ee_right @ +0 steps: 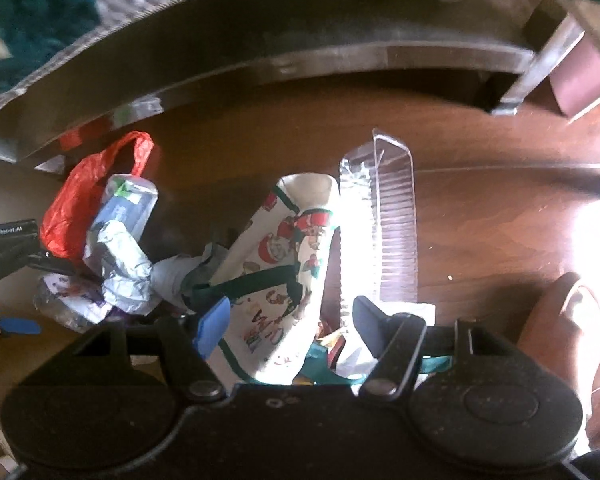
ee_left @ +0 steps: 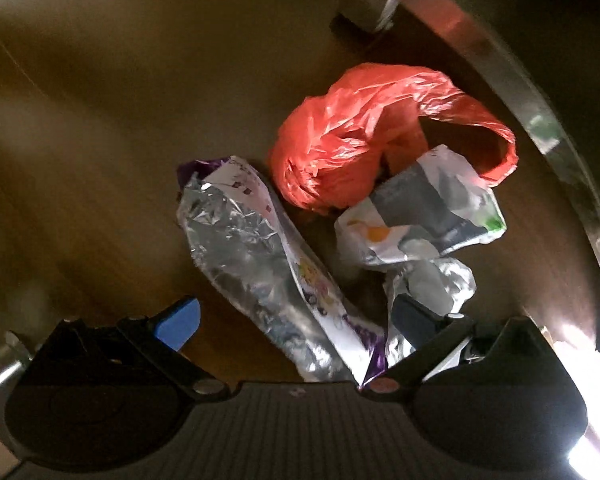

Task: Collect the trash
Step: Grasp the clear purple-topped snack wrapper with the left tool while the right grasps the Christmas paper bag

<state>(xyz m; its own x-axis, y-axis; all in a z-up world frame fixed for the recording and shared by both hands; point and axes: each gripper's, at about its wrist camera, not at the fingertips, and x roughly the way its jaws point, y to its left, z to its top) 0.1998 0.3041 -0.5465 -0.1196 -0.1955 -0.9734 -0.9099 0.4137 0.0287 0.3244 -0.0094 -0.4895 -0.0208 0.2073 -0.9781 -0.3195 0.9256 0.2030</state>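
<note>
1. Two grippers over a wooden floor (ee_left: 100,128). Left gripper (ee_left: 296,320): fingers apart, straddling a foil wrapper (ee_left: 256,256); nothing clamped.
2. Right gripper (ee_right: 288,318): fingers apart around a printed bag (ee_right: 284,256); contact cannot be told.
3. Clear tray (ee_right: 392,224), just right of the printed bag.
4. Crumpled white packet (ee_left: 420,216), beside the foil wrapper and touching the red bag.
5. Red bag (ee_left: 364,136), beyond both wrappers, near the dark furniture rail (ee_right: 300,60).
</note>
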